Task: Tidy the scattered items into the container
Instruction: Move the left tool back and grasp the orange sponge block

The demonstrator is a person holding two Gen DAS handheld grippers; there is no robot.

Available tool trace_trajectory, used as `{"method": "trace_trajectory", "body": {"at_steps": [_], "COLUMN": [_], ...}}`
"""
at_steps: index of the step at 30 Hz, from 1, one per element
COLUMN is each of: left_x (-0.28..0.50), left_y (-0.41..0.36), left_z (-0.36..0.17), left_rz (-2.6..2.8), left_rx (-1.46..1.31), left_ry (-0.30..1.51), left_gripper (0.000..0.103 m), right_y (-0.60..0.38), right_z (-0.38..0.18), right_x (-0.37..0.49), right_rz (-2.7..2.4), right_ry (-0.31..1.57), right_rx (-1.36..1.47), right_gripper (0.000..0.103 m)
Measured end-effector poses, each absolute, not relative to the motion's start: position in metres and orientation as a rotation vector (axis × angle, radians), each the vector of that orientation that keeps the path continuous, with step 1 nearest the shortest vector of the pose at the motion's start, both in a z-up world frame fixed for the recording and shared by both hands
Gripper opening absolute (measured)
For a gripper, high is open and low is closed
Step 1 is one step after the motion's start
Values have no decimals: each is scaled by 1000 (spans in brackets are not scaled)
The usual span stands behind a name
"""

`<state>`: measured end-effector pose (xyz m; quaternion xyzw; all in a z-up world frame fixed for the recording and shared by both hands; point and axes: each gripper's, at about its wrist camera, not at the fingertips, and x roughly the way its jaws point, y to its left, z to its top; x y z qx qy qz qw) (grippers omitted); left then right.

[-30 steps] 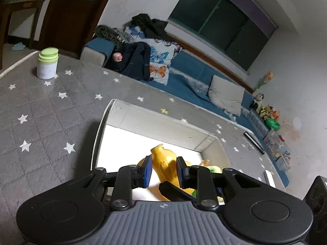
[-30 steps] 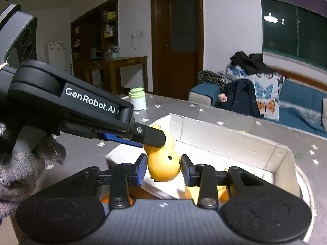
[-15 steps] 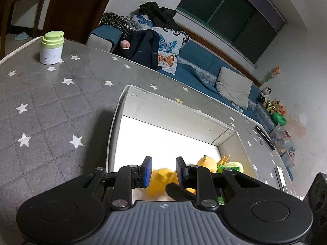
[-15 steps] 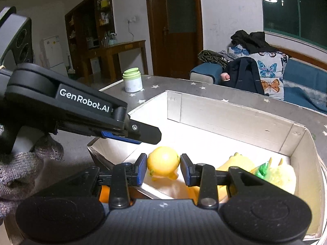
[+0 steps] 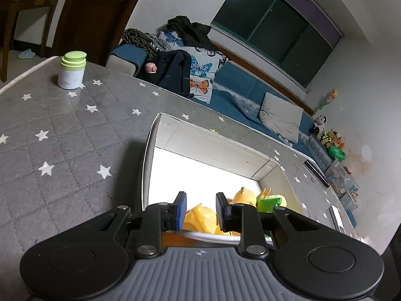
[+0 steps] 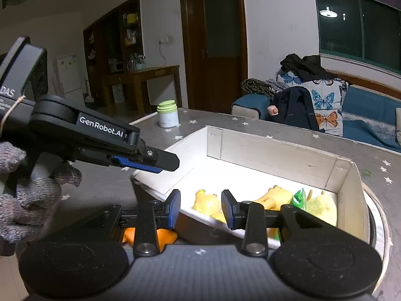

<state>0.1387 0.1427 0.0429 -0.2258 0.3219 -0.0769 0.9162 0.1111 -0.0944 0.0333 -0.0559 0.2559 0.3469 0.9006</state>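
Observation:
A white open box [image 5: 150, 150] [image 6: 275, 148] sits on the grey star-patterned table. Inside lie a yellow duck toy [image 5: 200, 219] [image 6: 208, 204], other yellow toys [image 5: 244, 197] [image 6: 322, 207] and a green item [image 5: 269, 202] [image 6: 298, 197]. My left gripper [image 5: 201, 209] is open and empty above the box's near edge; it shows from the side in the right wrist view [image 6: 150, 161]. My right gripper [image 6: 200, 208] is open and empty, above the near edge of the box. An orange item [image 6: 147, 237] lies outside the box, below the right gripper.
A white jar with a green lid [image 5: 72, 70] [image 6: 168, 114] stands at the far table corner. A blue sofa [image 5: 238, 85] with clothes and cushions lies beyond the table. A dark flat object [image 5: 317, 173] lies near the table's right edge.
The yellow duck left the left gripper's fingers and now lies in the box. The left gripper drew back from the box toward its near edge. The right gripper also pulled back slightly.

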Motion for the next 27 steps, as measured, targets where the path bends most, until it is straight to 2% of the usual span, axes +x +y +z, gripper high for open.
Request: {"method": "trace_trajectory", "body": {"at_steps": [7,13,27], "left_x": [111,93,101], "left_y": [145,150,161], "left_z": [47,43,11], "left_rz": [-135,-119,-98], "left_rx": [-464,-488,-558], "left_ry": [630,623,721], "left_gripper": [27,27,27], "right_y": [-99,-86,-59], "right_z": [32,9,-18], "right_x": [81,70,80], "right_rz": [758,802,803], "right_ry": [535,606,678], "right_rx": [-139,-174,-212], "right_gripper": [36,36,36]}}
